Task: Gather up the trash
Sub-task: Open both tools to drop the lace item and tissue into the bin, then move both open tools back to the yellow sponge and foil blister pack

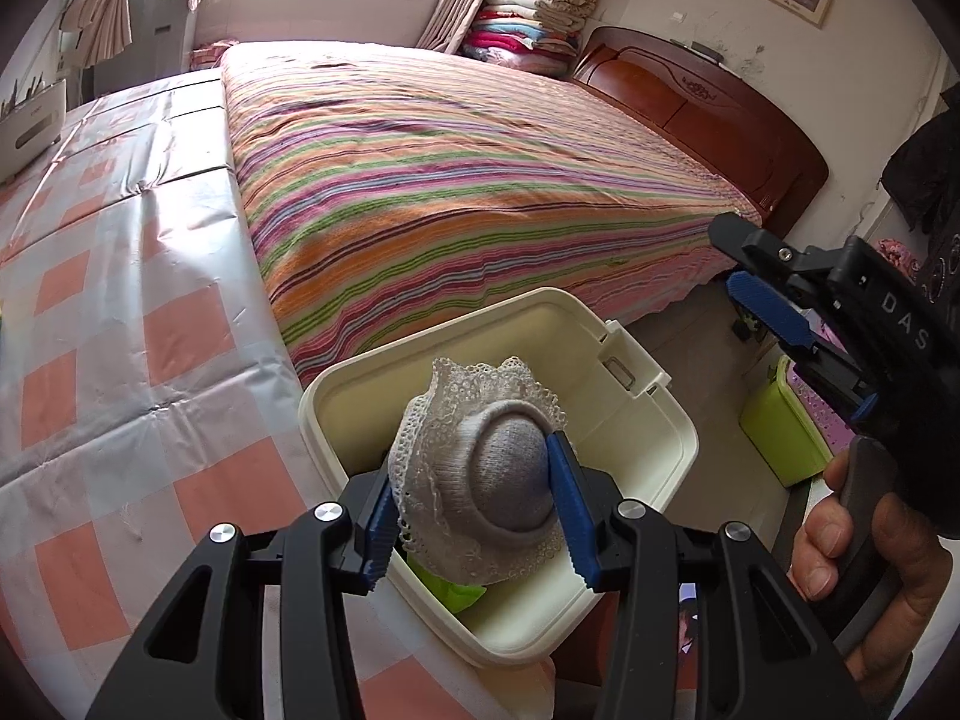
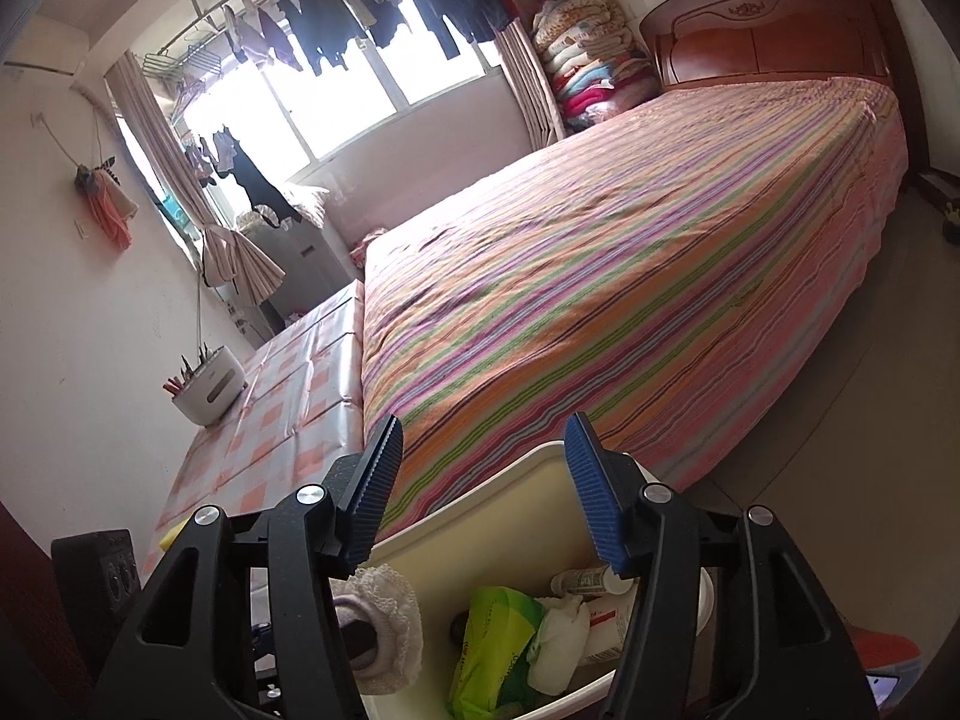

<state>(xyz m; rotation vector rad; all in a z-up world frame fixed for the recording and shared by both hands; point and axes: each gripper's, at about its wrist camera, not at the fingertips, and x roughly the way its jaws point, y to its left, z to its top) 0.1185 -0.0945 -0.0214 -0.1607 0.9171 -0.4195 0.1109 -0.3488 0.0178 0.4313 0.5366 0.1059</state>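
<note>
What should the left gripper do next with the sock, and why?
Probably open and let go. The left gripper is shut on the lace-trimmed sock, which hangs directly over the open cream bin. The right gripper is open and empty.

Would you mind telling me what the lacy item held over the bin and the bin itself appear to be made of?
Lacy item: soft knitted fabric, matte, seemingly a sock; ribbed knit and openwork lace trim show.
Bin: likely plastic, smooth cream walls with a slight sheen and a moulded rim.
</note>
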